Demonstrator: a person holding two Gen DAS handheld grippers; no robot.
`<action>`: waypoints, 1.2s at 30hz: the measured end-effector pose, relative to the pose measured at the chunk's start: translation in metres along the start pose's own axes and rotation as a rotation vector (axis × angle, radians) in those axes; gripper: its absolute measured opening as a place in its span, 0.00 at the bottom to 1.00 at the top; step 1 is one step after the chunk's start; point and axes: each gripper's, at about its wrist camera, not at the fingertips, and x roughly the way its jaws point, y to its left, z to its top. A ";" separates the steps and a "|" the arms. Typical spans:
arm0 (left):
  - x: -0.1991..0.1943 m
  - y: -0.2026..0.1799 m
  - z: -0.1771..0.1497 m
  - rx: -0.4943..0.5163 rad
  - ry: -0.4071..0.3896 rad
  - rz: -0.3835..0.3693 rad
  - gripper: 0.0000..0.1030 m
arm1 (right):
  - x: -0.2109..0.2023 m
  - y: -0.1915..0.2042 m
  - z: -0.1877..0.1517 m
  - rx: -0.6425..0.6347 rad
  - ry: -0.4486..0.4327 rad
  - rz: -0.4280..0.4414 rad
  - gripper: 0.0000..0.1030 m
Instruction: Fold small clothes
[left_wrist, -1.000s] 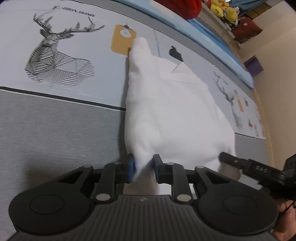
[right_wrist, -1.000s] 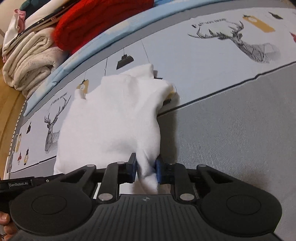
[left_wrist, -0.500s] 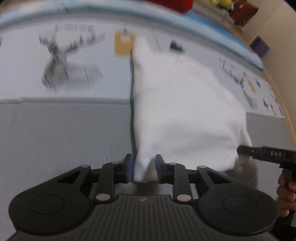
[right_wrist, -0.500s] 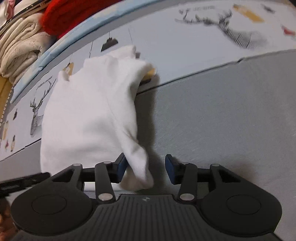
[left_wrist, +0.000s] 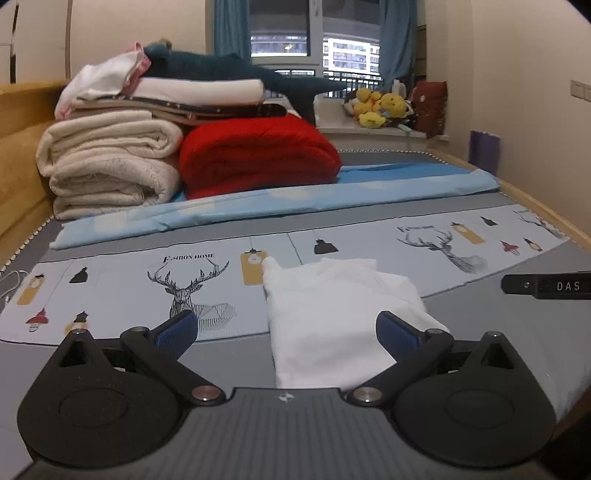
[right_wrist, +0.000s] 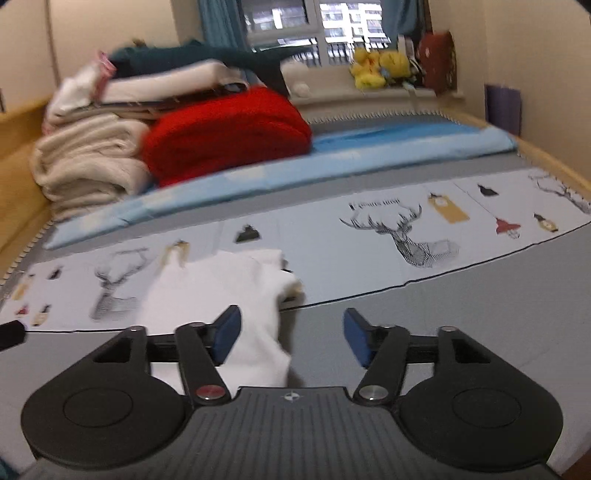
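**Clerk A:** Item one?

**Clerk B:** White garment (left_wrist: 332, 321), small, folded. It lies flat on the bed (left_wrist: 92, 354), partly on the grey mattress cover, partly on the pale printed band with the deer drawings (left_wrist: 192, 291). One narrow end points away toward the yellow tag print.

**Clerk A:** Left claw (left_wrist: 291, 328)?

**Clerk B:** Released. Its jaws are opening, the blue pads (left_wrist: 177, 328) spread wide. The garment shows in the gap between them, lying on the bed beyond; neither pad presses on it.

**Clerk A:** Right claw (right_wrist: 291, 334)?

**Clerk B:** Also released, jaws opening. In the right wrist view the garment (right_wrist: 221, 291) sits beyond the left-hand pad (right_wrist: 225, 334) and toward the middle of the gap; the pads do not press on it. That view is somewhat blurred. The right claw's black finger also shows at the right edge of the left wrist view.

**Clerk A:** Background stock?

**Clerk B:** Light blue sheet (left_wrist: 332, 192) folded across the bed. Behind it, a red blanket (left_wrist: 258, 158) beside a stack of cream blankets (left_wrist: 107, 162), with more folded textiles and a dark teal plush on top. Yellow plush toys (left_wrist: 376, 107) on the window ledge, blue curtains either side.
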 end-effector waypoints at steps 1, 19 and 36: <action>-0.009 -0.003 -0.005 -0.009 0.001 -0.007 1.00 | -0.011 0.001 -0.005 -0.008 -0.002 0.015 0.64; 0.000 -0.030 -0.079 -0.151 0.155 0.047 0.99 | -0.046 0.022 -0.068 -0.069 0.071 0.013 0.67; 0.004 -0.023 -0.077 -0.158 0.180 0.070 1.00 | -0.041 0.042 -0.070 -0.140 0.059 0.019 0.67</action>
